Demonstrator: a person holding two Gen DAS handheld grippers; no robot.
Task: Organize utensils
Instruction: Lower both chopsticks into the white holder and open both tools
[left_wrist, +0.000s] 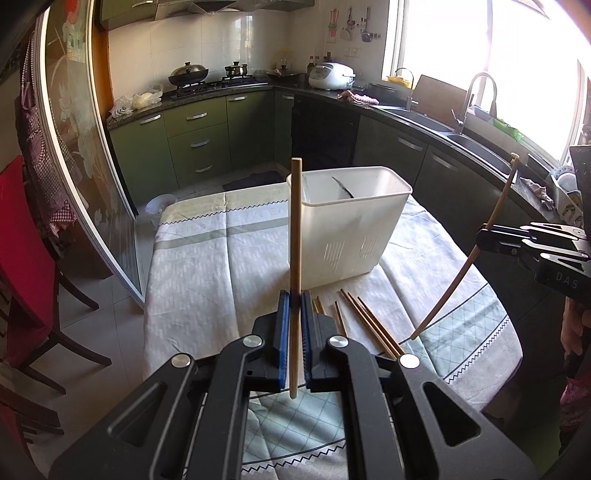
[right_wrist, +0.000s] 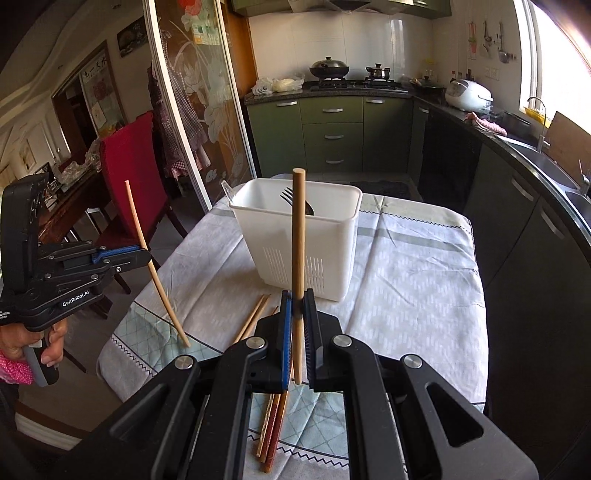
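Observation:
My left gripper (left_wrist: 294, 300) is shut on a light wooden chopstick (left_wrist: 295, 229) and holds it upright above the table, in front of the white utensil holder (left_wrist: 351, 236). My right gripper (right_wrist: 297, 300) is shut on another wooden chopstick (right_wrist: 297, 229), also upright. Each gripper shows in the other's view: the right gripper (left_wrist: 480, 240) at the right, the left gripper (right_wrist: 147, 256) at the left, with its chopstick's lower tip near the cloth. Several loose chopsticks (left_wrist: 369, 321) lie on the tablecloth in front of the holder. A fork (right_wrist: 290, 197) stands inside the holder.
The table is covered by a pale patterned cloth (left_wrist: 207, 266). A red chair (right_wrist: 127, 177) stands to the left of the table. Green kitchen cabinets (left_wrist: 195, 140) and a dark counter with a sink (left_wrist: 472, 144) run behind and to the right.

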